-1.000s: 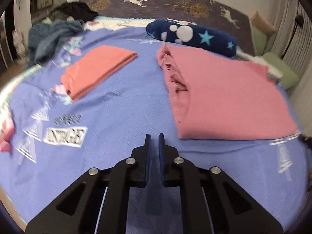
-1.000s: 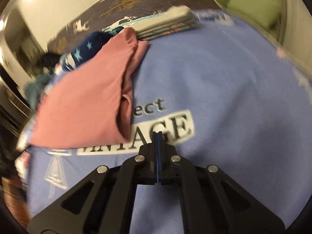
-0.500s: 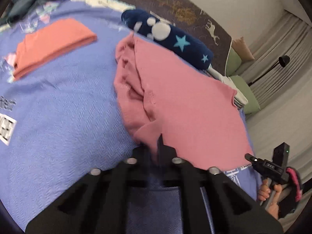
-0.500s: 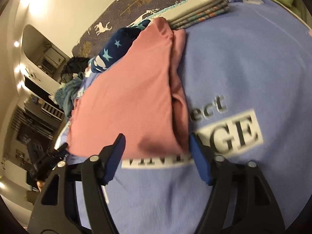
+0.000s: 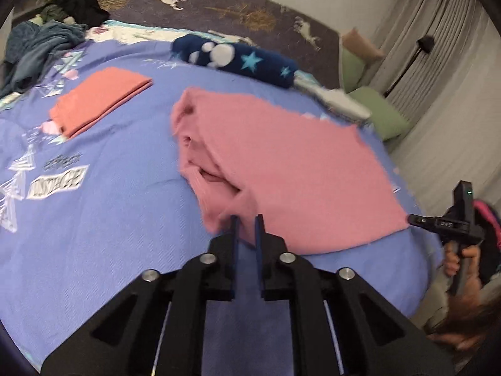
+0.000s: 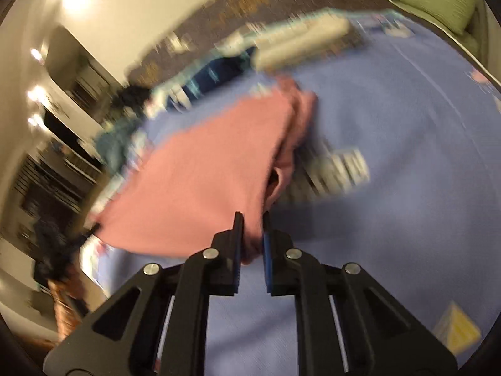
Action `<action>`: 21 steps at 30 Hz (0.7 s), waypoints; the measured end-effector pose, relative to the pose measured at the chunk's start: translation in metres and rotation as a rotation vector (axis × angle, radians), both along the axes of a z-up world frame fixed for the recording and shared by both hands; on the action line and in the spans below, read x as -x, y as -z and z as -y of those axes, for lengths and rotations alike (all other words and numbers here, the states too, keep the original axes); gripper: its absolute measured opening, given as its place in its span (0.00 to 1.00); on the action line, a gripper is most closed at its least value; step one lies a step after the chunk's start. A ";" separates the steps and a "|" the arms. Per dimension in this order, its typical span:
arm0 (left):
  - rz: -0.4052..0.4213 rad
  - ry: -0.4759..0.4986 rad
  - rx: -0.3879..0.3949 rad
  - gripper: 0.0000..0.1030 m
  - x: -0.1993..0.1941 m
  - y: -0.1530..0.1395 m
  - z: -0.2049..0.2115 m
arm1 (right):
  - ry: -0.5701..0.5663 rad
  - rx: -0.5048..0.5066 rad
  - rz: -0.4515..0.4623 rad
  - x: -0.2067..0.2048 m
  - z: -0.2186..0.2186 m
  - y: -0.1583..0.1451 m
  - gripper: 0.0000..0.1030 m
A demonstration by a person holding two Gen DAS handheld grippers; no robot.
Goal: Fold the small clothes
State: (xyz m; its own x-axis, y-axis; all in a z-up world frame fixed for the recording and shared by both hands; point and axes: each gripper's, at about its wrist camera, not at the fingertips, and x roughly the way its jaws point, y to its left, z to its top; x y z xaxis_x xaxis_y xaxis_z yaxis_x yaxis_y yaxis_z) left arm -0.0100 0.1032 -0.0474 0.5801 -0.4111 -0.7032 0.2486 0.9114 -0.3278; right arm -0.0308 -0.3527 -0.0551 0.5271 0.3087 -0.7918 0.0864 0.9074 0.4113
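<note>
Being pinched at its near corners by the left hand-held gripper (image 5: pixel 246 219) and right hand-held gripper (image 6: pixel 252 217), the pink garment (image 5: pixel 291 169) is lying mid-bed, half-folded, while an orange piece (image 5: pixel 100 101) is already lying folded toward the bed's (image 5: pixel 109 219) far left.

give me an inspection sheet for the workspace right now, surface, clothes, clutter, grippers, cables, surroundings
Surface: purple bedspread with printed lettering.
Job's things: pink garment lying partly folded in the middle; folded orange garment apart from it, further back.
Clutter: navy star-print roll behind the pink garment; heap of dark clothes at the far corner.
Grippers: left gripper and right gripper each pinch a near corner of the pink garment; jaws have just been opening slightly, cloth between them.
Cables: nothing seen.
Surroundings: deer-print headboard, green cushion, curtains.
</note>
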 end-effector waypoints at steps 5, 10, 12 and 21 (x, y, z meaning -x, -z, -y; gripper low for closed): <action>0.130 -0.124 -0.097 0.39 -0.008 -0.028 -0.022 | 0.047 0.041 0.011 0.007 0.015 0.002 0.34; 0.155 -0.106 -0.073 0.41 -0.071 -0.041 -0.009 | 0.001 0.085 0.152 -0.040 0.006 -0.030 0.36; 0.145 -0.075 -0.110 0.47 -0.101 -0.037 0.004 | -0.036 0.102 0.173 -0.068 -0.001 -0.036 0.39; -0.026 -0.073 -0.233 0.54 -0.226 0.008 0.026 | 0.010 0.135 0.135 -0.181 0.023 -0.012 0.48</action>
State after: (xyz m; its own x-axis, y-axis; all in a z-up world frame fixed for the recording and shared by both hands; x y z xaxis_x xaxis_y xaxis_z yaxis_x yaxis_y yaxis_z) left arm 0.2165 0.0773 -0.0558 0.5828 -0.1936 -0.7892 0.1736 0.9785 -0.1118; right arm 0.1507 -0.3761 -0.0435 0.6336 0.1982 -0.7479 0.0486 0.9545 0.2941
